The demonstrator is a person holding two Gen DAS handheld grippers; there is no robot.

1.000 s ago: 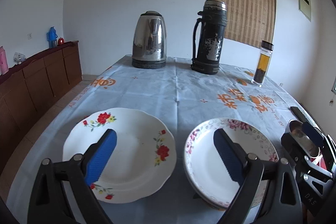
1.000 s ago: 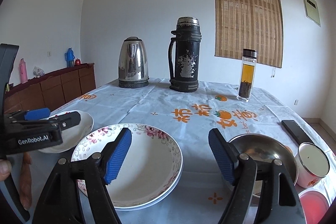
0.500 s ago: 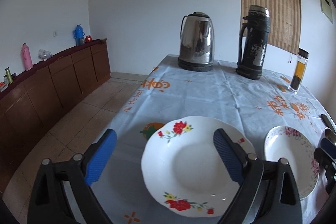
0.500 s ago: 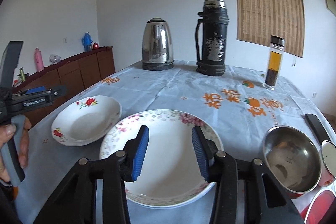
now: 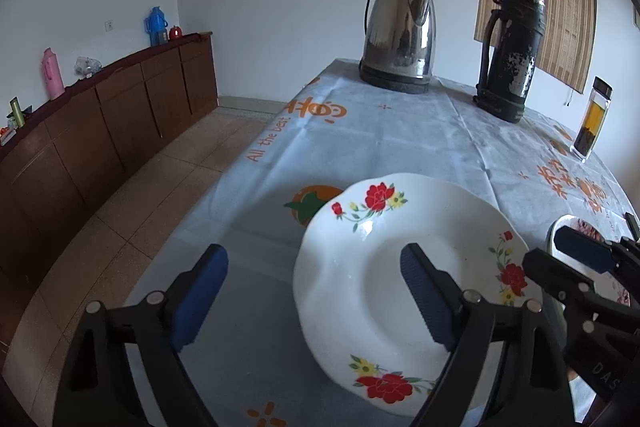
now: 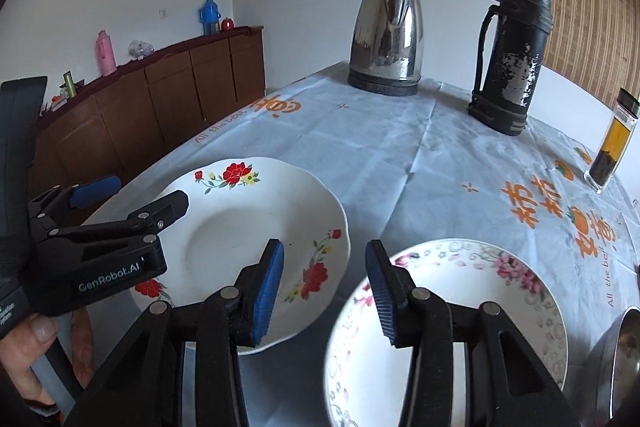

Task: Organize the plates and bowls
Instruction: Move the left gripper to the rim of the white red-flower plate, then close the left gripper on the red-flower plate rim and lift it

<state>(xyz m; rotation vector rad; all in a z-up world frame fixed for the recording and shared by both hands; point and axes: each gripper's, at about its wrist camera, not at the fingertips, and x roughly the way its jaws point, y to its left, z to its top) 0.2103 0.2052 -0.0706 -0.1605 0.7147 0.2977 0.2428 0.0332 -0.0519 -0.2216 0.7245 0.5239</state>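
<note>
The left hand-held gripper (image 5: pixel 312 291) hangs low over the counter (image 5: pixel 400 139) with its jaws spread wide and nothing between them. Its right finger sits above the well of the red-flowered plate (image 5: pixel 400 267), its left finger over bare cloth beyond the plate's left rim, so the rim lies between the two pads. The right hand-held gripper (image 6: pixel 324 287) is about half open and also empty; it points at the gap between the red-flowered plate, just to its left, and the pink-flowered plate (image 6: pixel 480 307), just to its right. The two plates lie side by side, near each other but not touching. A steel bowl (image 6: pixel 616 367) shows only as an edge further to the right.

I'd say the step in hand is the approach to the red-flowered plate, with no grasp made yet. The next move, as I judge it, calls for the left jaws to drop around that left rim and close, then lift the plate across onto the pink-flowered one.
</note>
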